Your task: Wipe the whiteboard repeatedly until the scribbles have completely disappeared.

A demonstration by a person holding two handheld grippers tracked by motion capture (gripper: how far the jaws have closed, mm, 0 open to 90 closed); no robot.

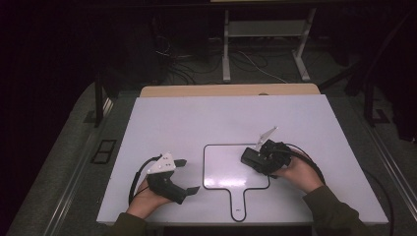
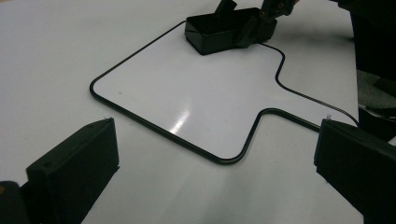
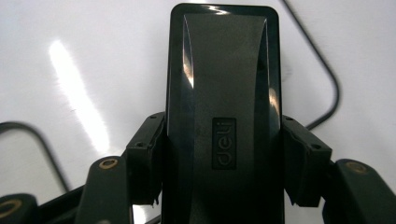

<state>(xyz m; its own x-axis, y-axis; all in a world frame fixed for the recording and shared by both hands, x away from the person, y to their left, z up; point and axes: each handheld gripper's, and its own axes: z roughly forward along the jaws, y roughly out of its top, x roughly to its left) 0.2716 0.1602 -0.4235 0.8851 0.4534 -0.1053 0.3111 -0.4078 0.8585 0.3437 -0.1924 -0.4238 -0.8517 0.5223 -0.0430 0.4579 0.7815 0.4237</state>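
A black block-shaped eraser point(image 3: 224, 84) with an embossed logo lies on the white board, clamped at both sides between my right gripper's point(image 3: 224, 140) pads. From above, the eraser point(image 1: 250, 157) sits at the right edge of a black paddle-shaped outline point(image 1: 204, 167) drawn on the board, with my right gripper point(image 1: 256, 158) pointing left. My left gripper point(image 1: 188, 175) rests at the board's front left, jaws wide apart and nothing between them. In the left gripper view the open jaws of my left gripper point(image 2: 215, 163) frame the outline point(image 2: 140, 119), and the held eraser point(image 2: 219, 30) lies beyond it.
The white board point(image 1: 162, 118) covers the table, and a wooden strip point(image 1: 228, 90) runs along its far edge. Behind stand white frame legs point(image 1: 226, 49) and floor cables. The outline's handle point(image 1: 238, 204) reaches toward the front edge.
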